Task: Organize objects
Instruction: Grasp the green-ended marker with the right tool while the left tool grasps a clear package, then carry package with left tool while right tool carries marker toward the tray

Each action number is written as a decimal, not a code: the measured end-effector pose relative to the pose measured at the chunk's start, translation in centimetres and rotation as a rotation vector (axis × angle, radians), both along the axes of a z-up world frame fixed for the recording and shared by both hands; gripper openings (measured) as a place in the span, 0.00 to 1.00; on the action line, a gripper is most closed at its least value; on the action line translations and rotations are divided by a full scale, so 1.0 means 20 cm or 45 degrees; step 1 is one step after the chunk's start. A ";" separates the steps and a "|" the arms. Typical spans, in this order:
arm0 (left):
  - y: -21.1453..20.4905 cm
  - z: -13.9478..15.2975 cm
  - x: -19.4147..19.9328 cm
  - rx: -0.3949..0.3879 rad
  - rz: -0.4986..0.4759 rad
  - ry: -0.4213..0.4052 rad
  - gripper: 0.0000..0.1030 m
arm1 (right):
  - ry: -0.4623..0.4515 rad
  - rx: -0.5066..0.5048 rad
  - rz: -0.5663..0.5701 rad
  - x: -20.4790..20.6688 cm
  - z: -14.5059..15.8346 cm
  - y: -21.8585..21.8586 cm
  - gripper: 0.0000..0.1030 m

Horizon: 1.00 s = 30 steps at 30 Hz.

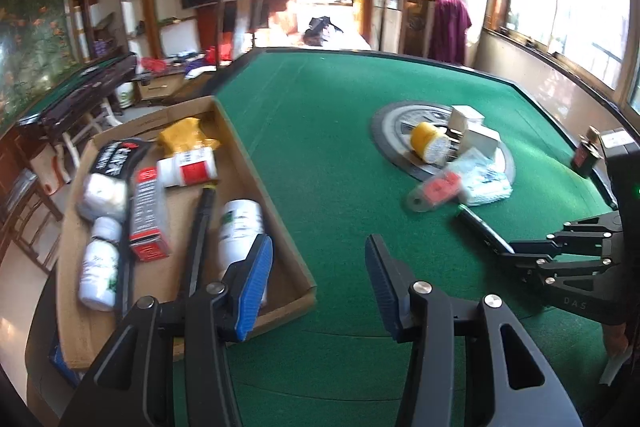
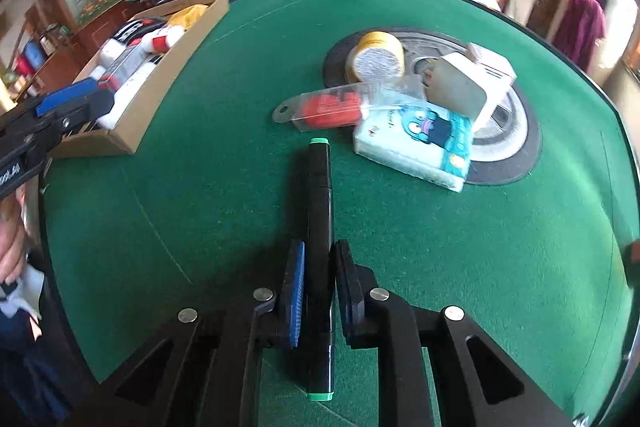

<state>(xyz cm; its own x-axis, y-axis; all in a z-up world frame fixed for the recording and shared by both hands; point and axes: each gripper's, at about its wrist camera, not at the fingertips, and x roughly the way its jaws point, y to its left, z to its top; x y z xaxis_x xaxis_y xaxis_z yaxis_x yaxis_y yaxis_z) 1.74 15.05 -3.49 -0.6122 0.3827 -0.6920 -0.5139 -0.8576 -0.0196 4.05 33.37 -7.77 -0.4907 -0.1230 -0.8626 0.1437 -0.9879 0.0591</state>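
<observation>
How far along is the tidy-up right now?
Done: the cardboard box already holds bottles and packets. In hand: the right hand-held gripper is shut on the black marker. Left: the yellow tape roll, red item in clear packaging, tissue pack and white boxes remain on the table.

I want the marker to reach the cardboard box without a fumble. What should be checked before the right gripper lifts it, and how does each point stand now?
1. Grip: right gripper has its fingers closed on the black marker: ok.
2. Hold position: the fingers sit below mid-length, with the longer part sticking out ahead, so it may tip: not ok.
3. Marker lifted off the green felt: cannot tell.
4. Path to the cardboard box: bare felt between: ok.
5. Left gripper is open and empty but hovers at the box's near corner: not ok.
6. Room in the box: a bare strip shows at its near end: ok.
</observation>
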 end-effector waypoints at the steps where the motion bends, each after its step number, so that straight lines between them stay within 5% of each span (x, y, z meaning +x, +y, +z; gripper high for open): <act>1: 0.05 0.01 -0.01 0.001 -0.058 -0.018 0.46 | 0.024 -0.051 -0.023 0.01 0.03 0.03 0.15; 7: 0.46 0.03 -0.05 -0.179 -0.559 -0.018 0.47 | 0.210 -0.271 -0.183 0.07 0.19 0.29 0.15; 11: 0.65 -0.06 -0.12 -0.373 -0.709 0.016 0.48 | 0.241 -0.397 -0.245 0.10 0.21 0.43 0.15; 19: 0.79 -0.20 -0.22 -0.502 -0.838 -0.055 0.48 | 0.264 -0.486 -0.248 0.12 0.26 0.45 0.15; 24: 0.85 -0.23 -0.29 -0.466 -0.829 -0.128 0.47 | 0.273 -0.501 -0.248 0.13 0.26 0.46 0.15; 26: 0.86 -0.23 -0.30 -0.437 -0.806 -0.177 0.33 | 0.267 -0.503 -0.252 0.12 0.25 0.46 0.15; 30: 0.86 -0.23 -0.27 -0.442 -0.692 -0.188 0.26 | 0.256 -0.506 -0.265 0.12 0.24 0.46 0.15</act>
